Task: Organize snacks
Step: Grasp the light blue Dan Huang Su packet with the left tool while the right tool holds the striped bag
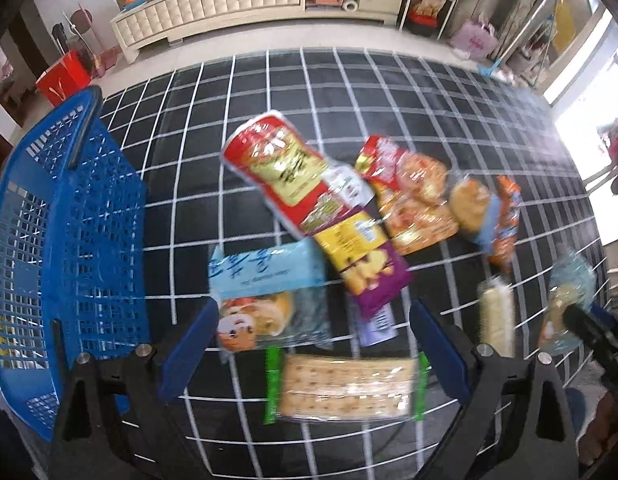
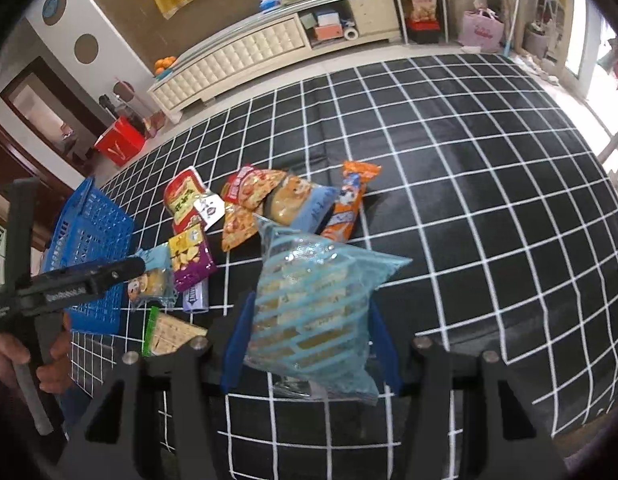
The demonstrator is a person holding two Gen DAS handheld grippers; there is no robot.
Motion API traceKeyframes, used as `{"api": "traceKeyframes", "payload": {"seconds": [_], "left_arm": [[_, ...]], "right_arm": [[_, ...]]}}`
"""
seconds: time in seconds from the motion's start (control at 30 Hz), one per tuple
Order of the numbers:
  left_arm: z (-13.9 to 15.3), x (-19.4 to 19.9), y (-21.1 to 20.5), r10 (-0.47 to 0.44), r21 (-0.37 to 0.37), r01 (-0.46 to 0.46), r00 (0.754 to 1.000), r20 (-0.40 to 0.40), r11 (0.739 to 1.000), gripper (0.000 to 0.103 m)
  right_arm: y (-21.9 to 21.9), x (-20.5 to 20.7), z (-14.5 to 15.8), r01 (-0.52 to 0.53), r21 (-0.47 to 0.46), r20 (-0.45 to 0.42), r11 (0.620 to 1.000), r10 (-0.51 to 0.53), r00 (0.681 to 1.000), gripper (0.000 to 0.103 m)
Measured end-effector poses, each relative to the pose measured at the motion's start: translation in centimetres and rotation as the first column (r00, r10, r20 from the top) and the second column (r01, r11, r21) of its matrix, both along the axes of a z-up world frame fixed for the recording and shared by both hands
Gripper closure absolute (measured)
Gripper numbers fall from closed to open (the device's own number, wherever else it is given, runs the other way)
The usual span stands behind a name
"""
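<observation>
Right wrist view: your right gripper (image 2: pixel 311 344) has its jaws clenched on a light-blue striped snack bag (image 2: pixel 315 312), held above the black checked tabletop (image 2: pixel 469 200) at lower centre. Left wrist view: your left gripper (image 1: pixel 315 352) hangs with jaws spread wide and nothing gripped, over a cracker pack (image 1: pixel 345 388) at lower centre. More snack packets lie mid-frame; the blue basket (image 1: pixel 69 240) stands at left.

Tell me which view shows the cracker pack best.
The left wrist view: the cracker pack lies whole between the open left gripper fingers, though blurred. The right wrist view shows only its green end behind the gripper frame.
</observation>
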State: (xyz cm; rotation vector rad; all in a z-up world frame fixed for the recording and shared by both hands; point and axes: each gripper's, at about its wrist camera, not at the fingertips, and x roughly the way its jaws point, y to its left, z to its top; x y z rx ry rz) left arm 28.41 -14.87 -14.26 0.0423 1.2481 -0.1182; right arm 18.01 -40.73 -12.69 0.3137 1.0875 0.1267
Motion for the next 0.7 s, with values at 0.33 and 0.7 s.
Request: {"api": "traceKeyframes", "payload": {"seconds": [0.33,0.7], "left_arm": [[-4.5,1.3,1.0,-0.021,0.120,0.027,0.998,-0.052,0.992,0.008],[-8.4,1.9,3.5,0.041,0.048,-0.036,0.994,-0.103,0.998,0.031]], "right_arm": [[0.8,-0.1,-1.2,-0.027,-0.006,-0.018,1.000,0.027,0.999,0.043],[1.1,0.4,-2.1,-0.031,-0.018,-0.043,0.999,0.030,0.999,0.043]]}}
